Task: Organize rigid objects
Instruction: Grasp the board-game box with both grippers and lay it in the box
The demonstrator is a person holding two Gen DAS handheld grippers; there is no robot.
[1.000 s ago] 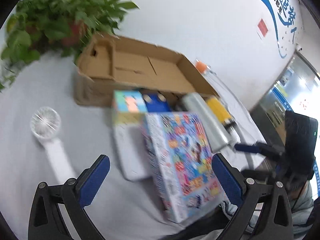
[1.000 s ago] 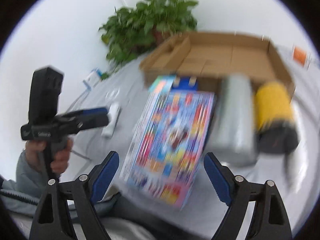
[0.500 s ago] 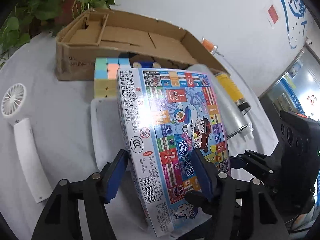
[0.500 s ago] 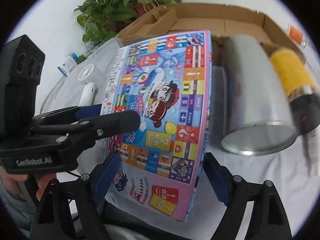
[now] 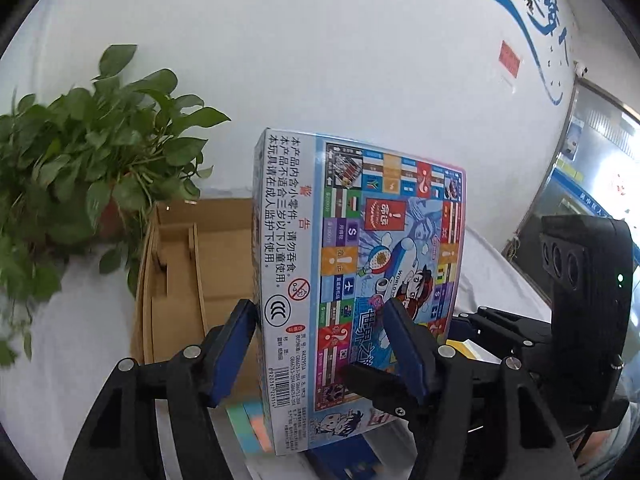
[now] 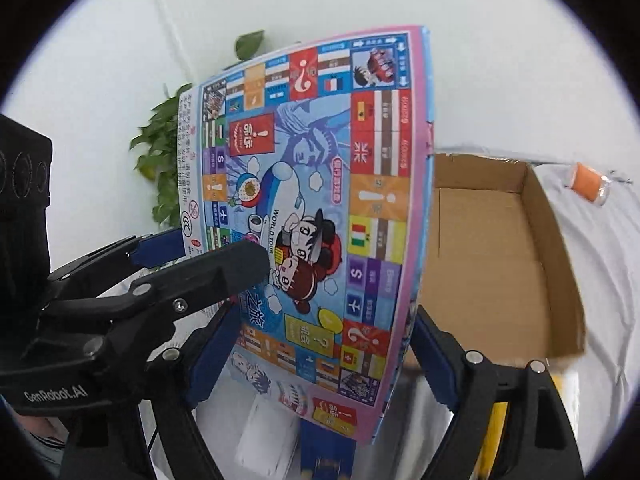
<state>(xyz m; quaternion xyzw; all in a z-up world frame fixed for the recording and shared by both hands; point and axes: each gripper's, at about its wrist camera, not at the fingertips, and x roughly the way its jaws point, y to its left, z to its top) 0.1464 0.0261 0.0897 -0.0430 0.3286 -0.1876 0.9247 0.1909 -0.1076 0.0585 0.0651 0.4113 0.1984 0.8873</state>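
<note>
Left wrist view: left gripper (image 5: 320, 344) clamps board game box (image 5: 360, 280) corner; right gripper (image 6: 320, 344) clamps other edge. Box airborne before cardboard box (image 6: 500, 260); uneven hands could twist it loose.

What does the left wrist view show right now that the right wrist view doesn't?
Only the left wrist view: the blue lettering on the white wall, the pastel colour-block cube under the box, and the right gripper.

Only the right wrist view: the orange-capped clear bottle on the grey cloth, and the left gripper.

Both: the colourful cartoon board game box held by both grippers, the open brown cardboard carton and the leafy green potted plant.
</note>
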